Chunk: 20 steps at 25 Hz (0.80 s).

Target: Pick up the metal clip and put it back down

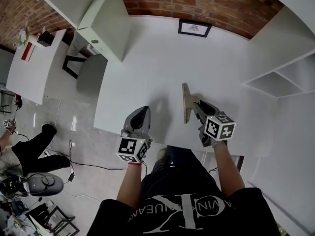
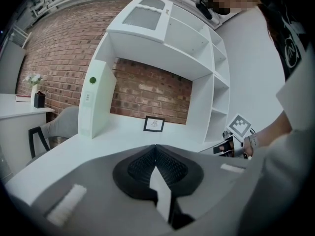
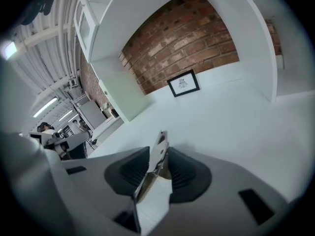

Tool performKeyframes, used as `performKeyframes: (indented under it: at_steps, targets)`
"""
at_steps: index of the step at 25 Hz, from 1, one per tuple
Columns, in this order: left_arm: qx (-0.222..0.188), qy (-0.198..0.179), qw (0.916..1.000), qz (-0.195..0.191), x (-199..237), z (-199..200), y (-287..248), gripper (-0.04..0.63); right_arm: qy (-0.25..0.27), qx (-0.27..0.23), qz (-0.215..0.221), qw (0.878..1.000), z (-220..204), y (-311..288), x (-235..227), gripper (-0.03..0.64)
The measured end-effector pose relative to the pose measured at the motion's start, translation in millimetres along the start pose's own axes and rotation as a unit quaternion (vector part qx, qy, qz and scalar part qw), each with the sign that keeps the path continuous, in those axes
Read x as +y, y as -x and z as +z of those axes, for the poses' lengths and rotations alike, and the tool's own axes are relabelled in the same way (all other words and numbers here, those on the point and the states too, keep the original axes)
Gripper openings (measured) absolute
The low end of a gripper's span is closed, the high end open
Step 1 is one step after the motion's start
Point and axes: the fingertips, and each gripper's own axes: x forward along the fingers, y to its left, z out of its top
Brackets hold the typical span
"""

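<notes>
I hold my left tool [image 1: 140, 113] forward with its jaws pressed together on nothing. My right tool [image 1: 197, 104], just beside it, is clamped on the clip [image 1: 186, 102]. Left forearm [image 1: 129, 181] and right forearm [image 1: 229, 168] are bare and reach forward

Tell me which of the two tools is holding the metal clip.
The right tool: its jaws are clamped on the metal clip, which sticks out between them. The left tool is shut with nothing between its jaws.
</notes>
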Motion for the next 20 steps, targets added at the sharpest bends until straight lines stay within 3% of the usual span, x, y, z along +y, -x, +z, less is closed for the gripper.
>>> performKeyframes:
  at_steps: [12,20]
  targets:
    - [0.005,0.009,0.9999,0.004,4,-7,-7,0.011,-0.036,0.03,-0.002,0.999,-9,-14,-3,0.084]
    - [0.007,0.008,0.9999,0.001,3,-6,-5,0.011,-0.122,0.004,0.013,0.992,-6,-14,-5,0.048]
